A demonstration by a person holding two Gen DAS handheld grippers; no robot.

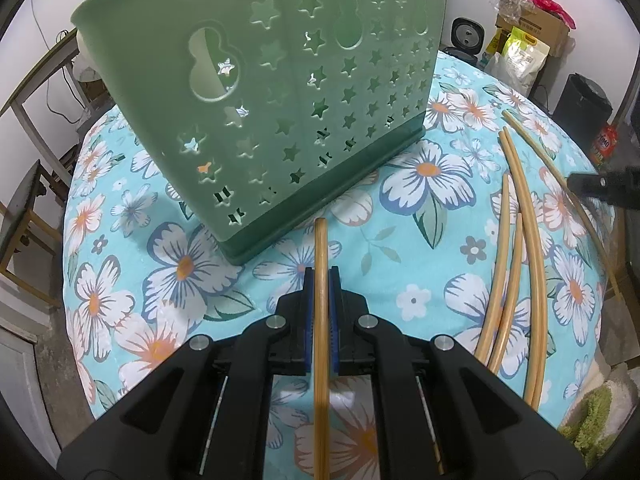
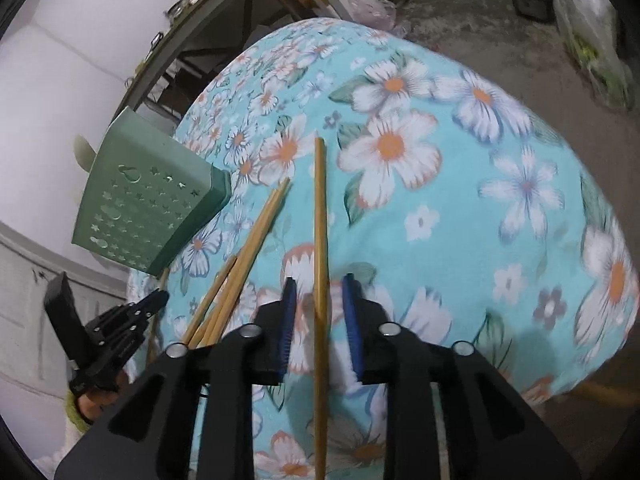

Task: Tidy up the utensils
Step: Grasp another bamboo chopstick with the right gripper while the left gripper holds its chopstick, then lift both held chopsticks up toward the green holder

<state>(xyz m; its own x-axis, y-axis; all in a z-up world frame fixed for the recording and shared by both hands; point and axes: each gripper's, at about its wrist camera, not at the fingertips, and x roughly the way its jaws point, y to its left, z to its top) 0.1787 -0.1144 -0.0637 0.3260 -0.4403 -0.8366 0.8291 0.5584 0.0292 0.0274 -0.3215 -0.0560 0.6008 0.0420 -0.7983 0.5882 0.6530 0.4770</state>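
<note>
Between our left tool's point(image 1: 321, 276) closed pads runs one chopstick point(image 1: 320, 320); green holder point(image 1: 256, 92) stands just beyond. Right tool point(image 2: 319, 300) open, straddling another chopstick point(image 2: 320, 240); loose chopsticks point(image 2: 240, 264) lie left on the counter point(image 2: 480, 240).

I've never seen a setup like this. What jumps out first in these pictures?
The green holder with star-shaped holes, standing on the flowered blue tablecloth. In front of it the left claw is shut on a chopstick; the right claw sits open around another chopstick, with loose chopsticks lying between them.
</note>
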